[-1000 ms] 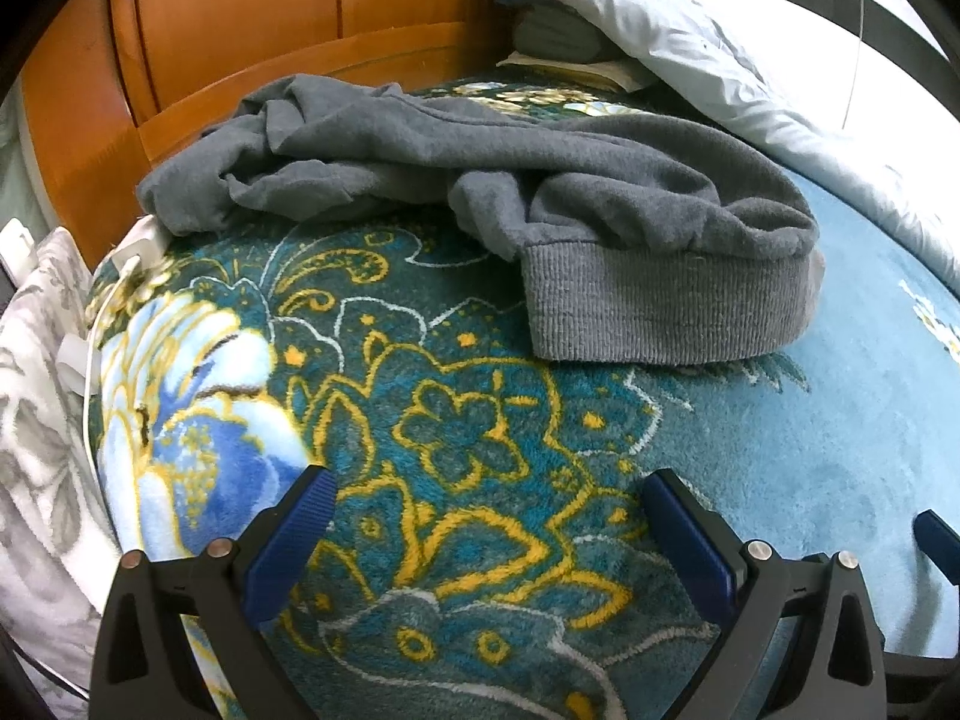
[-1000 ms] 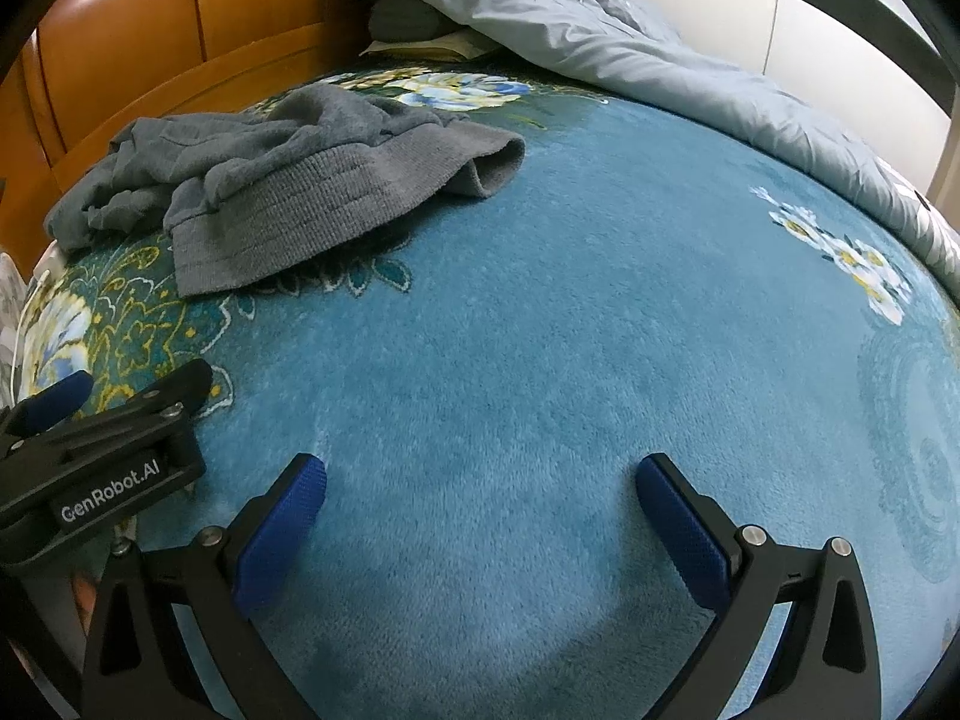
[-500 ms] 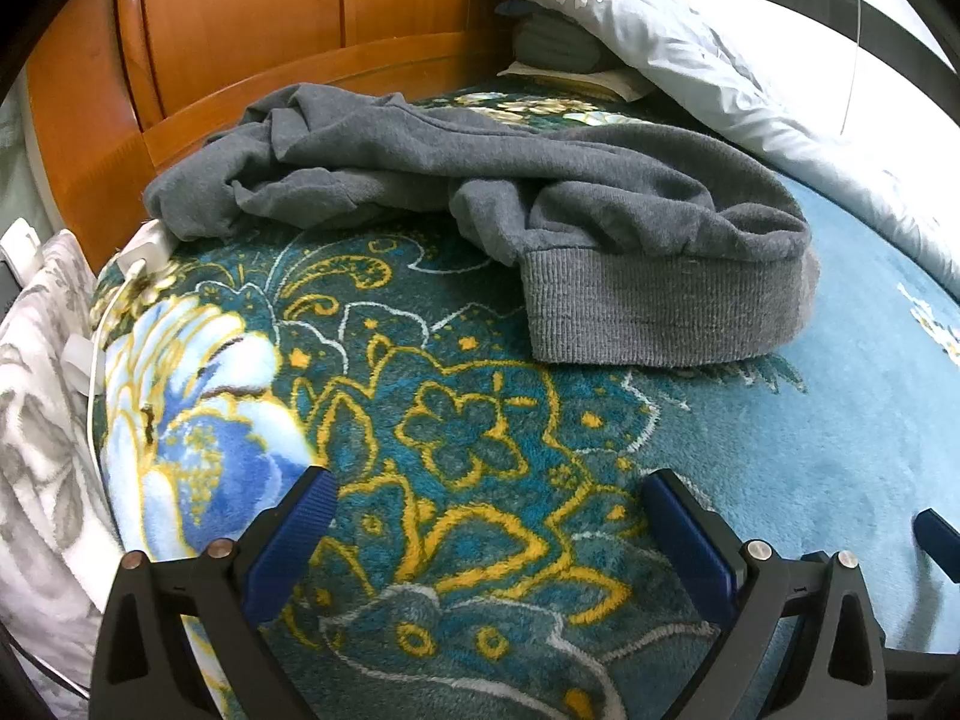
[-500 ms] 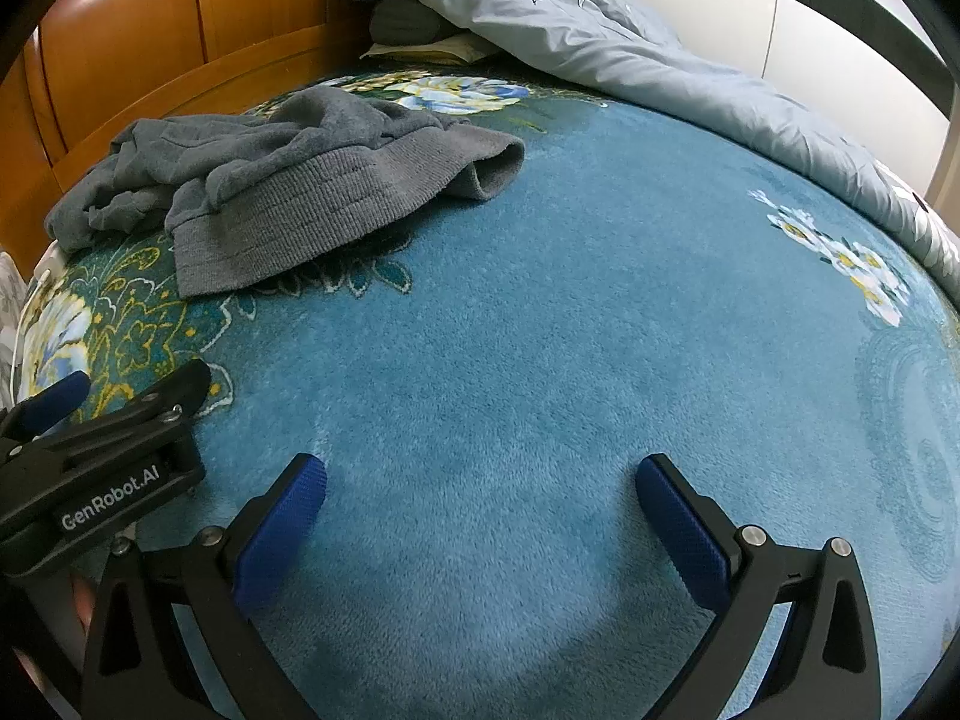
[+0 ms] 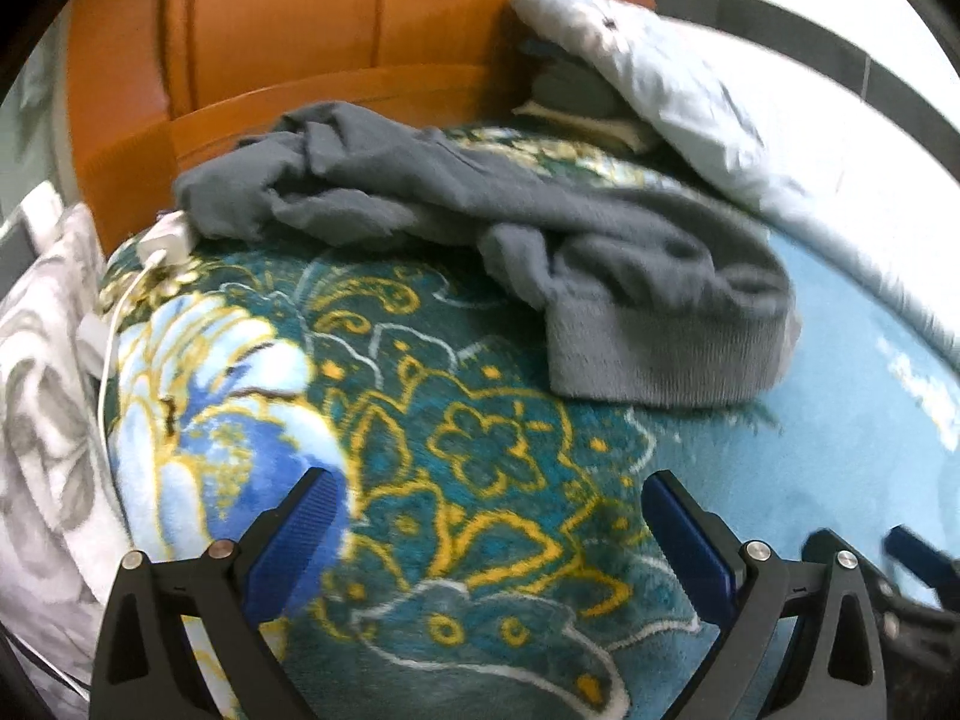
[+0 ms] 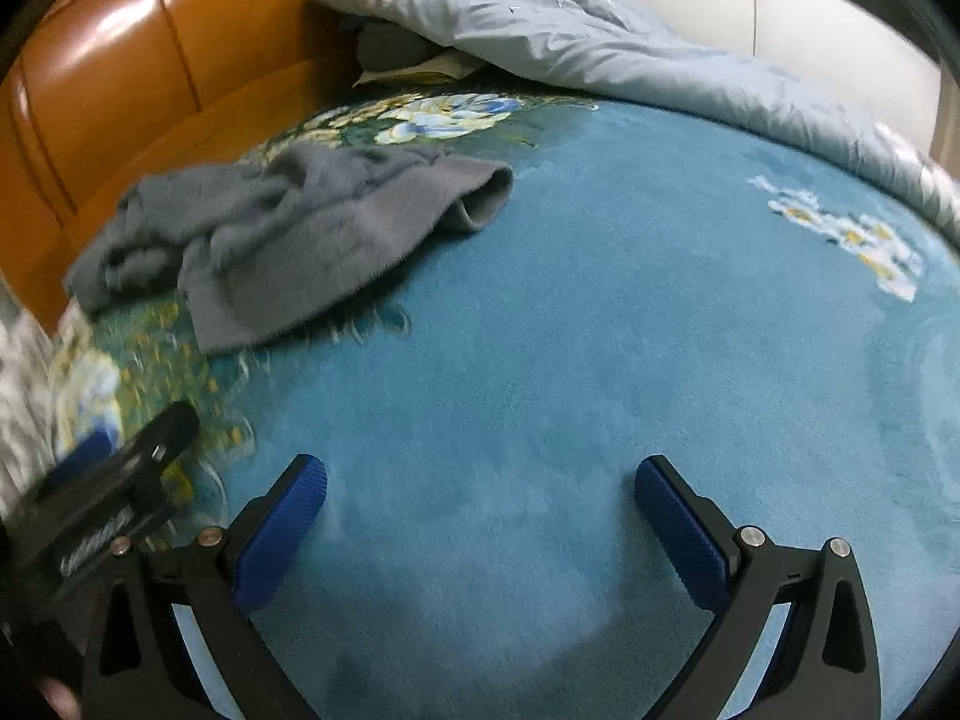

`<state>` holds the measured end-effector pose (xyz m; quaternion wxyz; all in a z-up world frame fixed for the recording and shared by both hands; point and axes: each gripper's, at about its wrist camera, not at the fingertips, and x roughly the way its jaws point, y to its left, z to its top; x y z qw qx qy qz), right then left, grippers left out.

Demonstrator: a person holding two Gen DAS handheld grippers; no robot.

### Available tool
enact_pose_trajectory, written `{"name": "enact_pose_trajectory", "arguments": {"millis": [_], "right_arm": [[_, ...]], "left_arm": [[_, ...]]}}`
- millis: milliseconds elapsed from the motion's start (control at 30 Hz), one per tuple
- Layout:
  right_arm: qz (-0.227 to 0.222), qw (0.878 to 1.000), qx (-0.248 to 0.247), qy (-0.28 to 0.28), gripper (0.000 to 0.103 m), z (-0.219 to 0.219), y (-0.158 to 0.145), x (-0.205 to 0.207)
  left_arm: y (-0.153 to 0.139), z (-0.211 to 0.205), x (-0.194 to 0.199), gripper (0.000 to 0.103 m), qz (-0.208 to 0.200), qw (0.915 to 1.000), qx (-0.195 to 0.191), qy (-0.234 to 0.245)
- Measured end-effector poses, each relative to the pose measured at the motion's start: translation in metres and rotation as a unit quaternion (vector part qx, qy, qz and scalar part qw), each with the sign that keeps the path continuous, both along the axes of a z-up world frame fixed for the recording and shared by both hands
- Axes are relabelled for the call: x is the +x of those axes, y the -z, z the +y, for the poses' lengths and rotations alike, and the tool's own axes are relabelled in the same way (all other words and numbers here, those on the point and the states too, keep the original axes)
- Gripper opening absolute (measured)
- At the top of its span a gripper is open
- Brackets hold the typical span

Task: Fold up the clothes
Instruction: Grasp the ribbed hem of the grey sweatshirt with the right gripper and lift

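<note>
Grey sweatshirt [image 5: 540, 240] crumpled on patterned blue blanket [image 6: 600, 330], far side of bed near wooden headboard [image 5: 270, 30], pale quilt [image 6: 570, 42] just beside it

Left gripper [image 5: 489, 531] and right gripper [image 6: 480, 516]: fingers spread wide, empty, well short of garment

Judged soft, limp, fairly thick knit; will drape and bunch, not slip

Best hold: ribbed hem band [image 5: 654, 360] at nearest edge, one corner per gripper, then lift and shake flat

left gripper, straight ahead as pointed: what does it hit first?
Probably the patterned blanket in front of the open left gripper, then the grey sweater's ribbed hem. Depth is unclear.
</note>
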<state>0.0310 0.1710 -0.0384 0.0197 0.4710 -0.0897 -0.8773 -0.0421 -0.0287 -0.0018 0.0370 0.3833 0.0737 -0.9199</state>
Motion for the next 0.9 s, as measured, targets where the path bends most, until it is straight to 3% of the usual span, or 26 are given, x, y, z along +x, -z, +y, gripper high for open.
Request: {"name": "enact_pose_trajectory", "arguments": {"millis": [100, 200, 400, 467, 533, 600, 700, 833, 900], "right_arm": [[-0.003, 1.000, 0.016, -0.009, 0.103, -0.040, -0.025, -0.013], [0.004, 1.000, -0.005, -0.021, 0.103, -0.080, -0.023, -0.047], [0.005, 0.993, -0.115, -0.040, 0.101, -0.075, 0.000, -0.150], [0.006, 0.989, -0.144, -0.035, 0.086, -0.071, 0.008, -0.170], [0.007, 0.986, -0.168, -0.014, 0.040, -0.068, -0.005, -0.167], [0.033, 0.978, -0.207, 0.000, 0.020, -0.058, -0.034, -0.143], [0.075, 0.970, -0.230, 0.016, 0.012, -0.039, -0.056, -0.129], [0.077, 0.967, -0.238, 0.042, 0.010, -0.009, -0.076, -0.158], [0.103, 0.964, -0.237, 0.063, 0.010, 0.022, -0.095, -0.142]], "left_arm": [[-0.009, -0.012, -0.005, 0.103, 0.014, 0.9998, -0.006, -0.013], [-0.013, -0.024, -0.011, 0.102, 0.027, 0.9991, -0.020, -0.027], [-0.025, -0.065, -0.011, 0.101, 0.028, 0.9985, 0.009, -0.046], [-0.031, -0.074, -0.009, 0.101, 0.037, 0.9979, 0.006, -0.053], [-0.035, -0.081, -0.008, 0.101, 0.038, 0.9975, 0.010, -0.059], [-0.038, -0.086, -0.007, 0.101, 0.038, 0.9973, 0.015, -0.061], [-0.046, -0.091, -0.003, 0.101, 0.044, 0.9970, 0.016, -0.061], [-0.055, -0.096, 0.002, 0.101, 0.053, 0.9968, 0.017, -0.058], [-0.059, -0.096, 0.005, 0.101, 0.056, 0.9962, 0.014, -0.065]]}}
